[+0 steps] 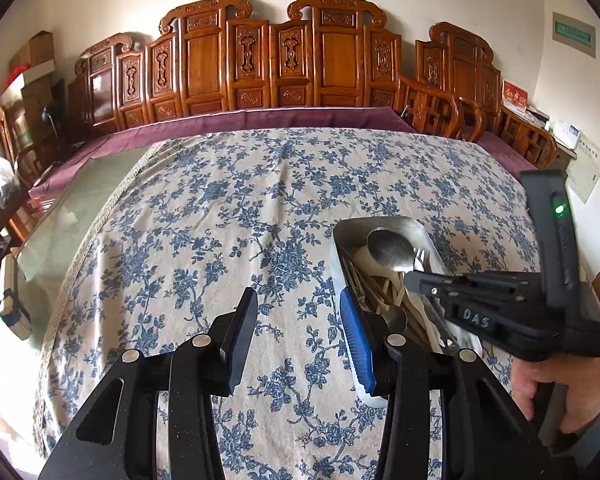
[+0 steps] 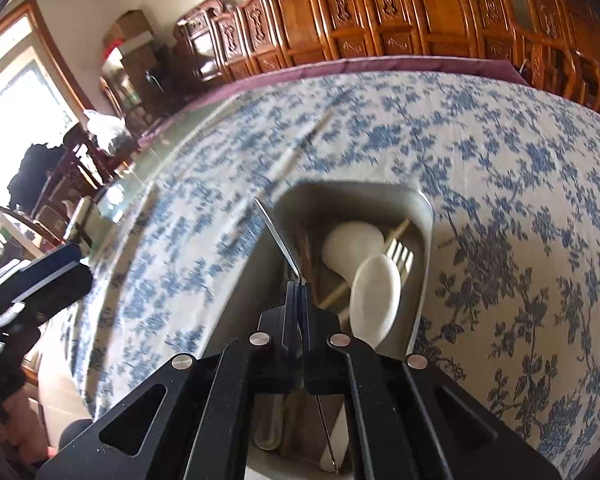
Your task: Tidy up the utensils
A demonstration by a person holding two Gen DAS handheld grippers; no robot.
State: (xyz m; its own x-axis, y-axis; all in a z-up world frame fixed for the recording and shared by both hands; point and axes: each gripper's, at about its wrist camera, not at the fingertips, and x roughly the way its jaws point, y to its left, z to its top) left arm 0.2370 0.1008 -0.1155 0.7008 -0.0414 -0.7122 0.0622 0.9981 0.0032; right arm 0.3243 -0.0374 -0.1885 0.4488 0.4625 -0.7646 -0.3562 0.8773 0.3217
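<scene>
A metal tray (image 1: 380, 222) sits on the blue-flowered tablecloth and holds white ceramic spoons (image 2: 374, 292), a fork (image 2: 400, 254) and chopsticks. My right gripper (image 2: 300, 284) is shut on a metal spoon (image 2: 278, 236) and holds it over the tray. From the left wrist, that spoon's bowl (image 1: 392, 248) sticks out past the right gripper (image 1: 410, 278), above the tray. My left gripper (image 1: 299, 294) is open over bare cloth just left of the tray, its blue pad (image 1: 358, 344) by the tray's near edge. One chopstick (image 2: 304, 148) lies blurred on the cloth beyond the tray.
A carved wooden bench (image 1: 260, 64) with a purple cushion (image 1: 260, 118) runs behind the table. Bare glass tabletop (image 1: 80, 200) shows left of the cloth. A person's hand (image 1: 540, 384) grips the right gripper's handle. Chairs and boxes stand at the far left.
</scene>
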